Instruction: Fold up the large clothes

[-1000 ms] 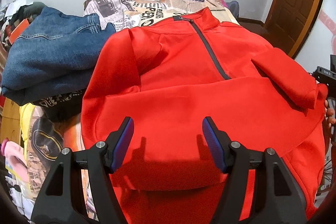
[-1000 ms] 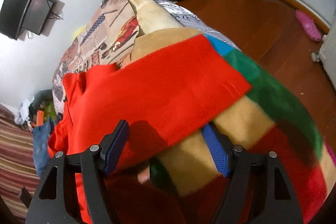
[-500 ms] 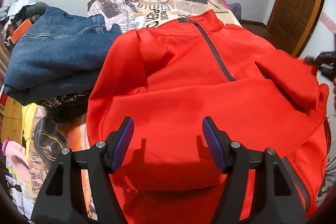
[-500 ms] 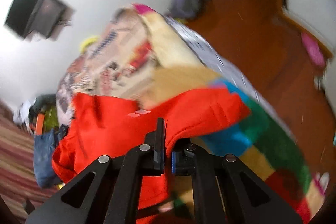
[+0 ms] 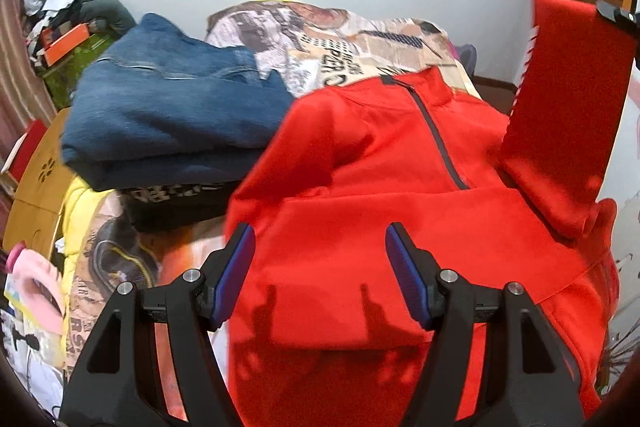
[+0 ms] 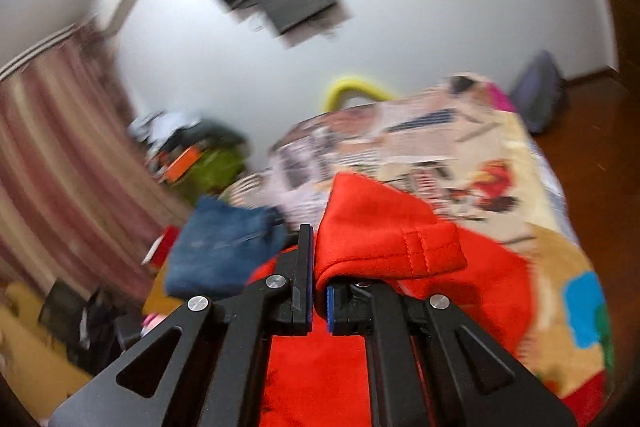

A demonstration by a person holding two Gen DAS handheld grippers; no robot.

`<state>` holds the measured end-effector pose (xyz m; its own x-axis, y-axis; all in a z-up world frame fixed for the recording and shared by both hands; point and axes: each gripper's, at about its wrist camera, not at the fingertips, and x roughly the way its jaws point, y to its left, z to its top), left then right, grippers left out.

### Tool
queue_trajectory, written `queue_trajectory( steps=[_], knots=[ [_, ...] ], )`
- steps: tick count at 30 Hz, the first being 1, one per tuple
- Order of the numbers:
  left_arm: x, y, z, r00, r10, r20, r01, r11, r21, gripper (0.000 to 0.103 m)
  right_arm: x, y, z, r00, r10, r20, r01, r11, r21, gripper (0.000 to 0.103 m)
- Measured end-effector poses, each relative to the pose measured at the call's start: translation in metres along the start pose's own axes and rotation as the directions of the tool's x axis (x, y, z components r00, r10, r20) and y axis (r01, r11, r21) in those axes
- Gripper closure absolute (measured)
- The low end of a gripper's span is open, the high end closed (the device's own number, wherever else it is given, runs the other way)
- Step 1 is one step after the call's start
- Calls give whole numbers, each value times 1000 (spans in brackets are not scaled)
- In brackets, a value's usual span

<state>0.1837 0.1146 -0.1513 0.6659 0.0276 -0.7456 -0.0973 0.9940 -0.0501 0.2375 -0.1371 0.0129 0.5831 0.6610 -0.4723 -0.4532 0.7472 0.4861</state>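
two views are covering this moment, and the left wrist view is showing the most. in it the bright red zip-neck fleece jacket (image 5: pixel 392 211) is lying front up on the bed with the newspaper-print cover (image 5: pixel 360 39), its collar pointing away toward the white wall and its hem nearest the camera, so its long axis is running from near to far. the near part of the body is already lying doubled over in a flat band. the left claw (image 5: pixel 320 275) is hovering above that band with its blue-padded fingers (image 5: pixel 236 271) spread wide and holding nothing. at the right edge the jacket's right sleeve (image 5: pixel 560 99) is standing lifted, its cuff up high beside the tip of the other tool. a stack of folded blue denim jeans (image 5: pixel 168 123) is sitting just beside the jacket's left shoulder.

in the right wrist view, which is blurred, the right claw (image 6: pixel 318 303) is pinching the red sleeve cuff (image 6: pixel 384 239) between nearly closed fingers, with the rest of the jacket hanging and spreading below it.

judging from this, the sleeve fold is the step in hand. the next move is calling for carrying the cuff across the chest toward the zip and laying the sleeve flat along the body before letting go, while the left claw is free to press the body down.
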Motion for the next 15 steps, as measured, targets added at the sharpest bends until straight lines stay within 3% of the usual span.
queue_trajectory(
  steps=[4, 7, 10, 15],
  knots=[
    [-15, 28, -6, 999, 28, 28, -27, 999, -39, 36, 46, 51, -18, 993, 72, -98, -80, 994, -72, 99],
    [-22, 51, -12, 999, 33, 34, -31, 997, -75, 36, 81, 79, -48, 975, 89, -203, -114, 987, -116, 99],
    [-26, 69, -21, 999, 40, 27, -37, 994, -104, 36, 119, 91, -88, 937, 85, -338, -134, 983, -125, 99],
    [-26, 92, -38, 999, 42, 2, -41, 989, -142, 36, 172, 87, -151, 846, 36, -533, -104, 990, -99, 99]
  ],
)
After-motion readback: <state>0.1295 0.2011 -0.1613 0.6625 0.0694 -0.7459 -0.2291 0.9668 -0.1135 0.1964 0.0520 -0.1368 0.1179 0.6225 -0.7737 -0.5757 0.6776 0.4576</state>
